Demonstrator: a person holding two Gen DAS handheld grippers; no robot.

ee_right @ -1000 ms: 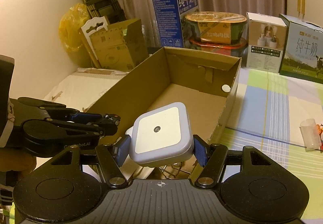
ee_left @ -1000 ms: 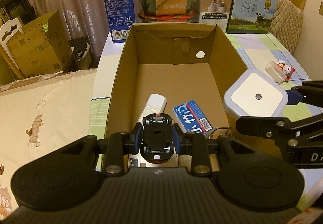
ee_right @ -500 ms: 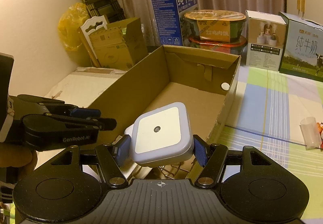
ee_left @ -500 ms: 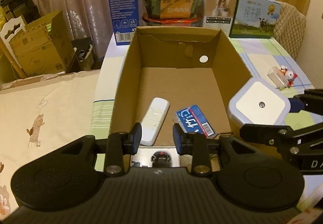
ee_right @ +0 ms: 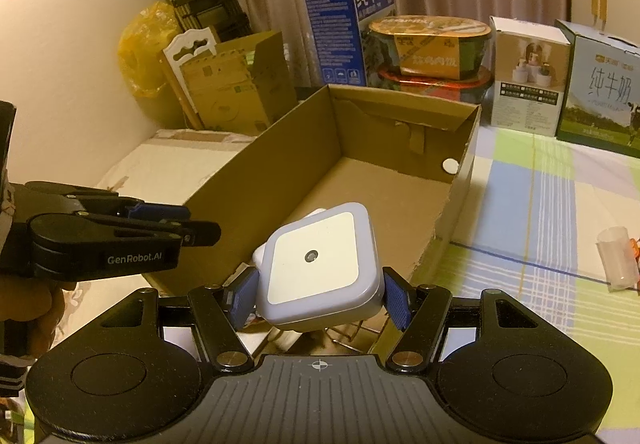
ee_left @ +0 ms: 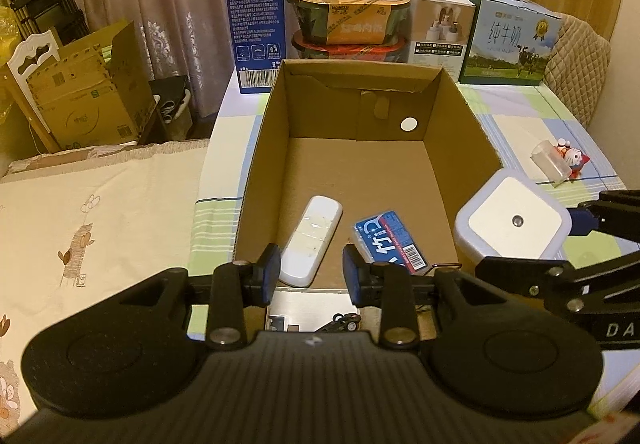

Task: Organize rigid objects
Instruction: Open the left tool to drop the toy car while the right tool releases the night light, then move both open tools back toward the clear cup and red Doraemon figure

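An open cardboard box [ee_left: 264, 164] holds a white remote [ee_left: 312, 240] and a blue barcoded pack [ee_left: 388, 240]. A black toy car [ee_left: 344, 320] lies at the box's near end, mostly hidden under my left gripper's body. My left gripper [ee_left: 310, 268] hovers over that near end, open, with nothing between its blue pads. My right gripper [ee_right: 318, 284] is shut on a square white and lavender night light [ee_right: 316, 256]. It holds the light over the box's near right corner, where the night light [ee_left: 512, 220] shows in the left wrist view.
Along the table's back stand a tall blue carton [ee_left: 254, 16], stacked noodle bowls [ee_left: 348, 20], a white box [ee_left: 436, 24] and a milk case [ee_left: 508, 40]. A small figurine with a clear cap [ee_left: 560, 160] lies right of the box. A bed [ee_left: 100, 204] is on the left.
My left gripper let go of the black toy car, which now lies at the box's near end, and the gripper drew back a little. The right gripper and night light stayed put.
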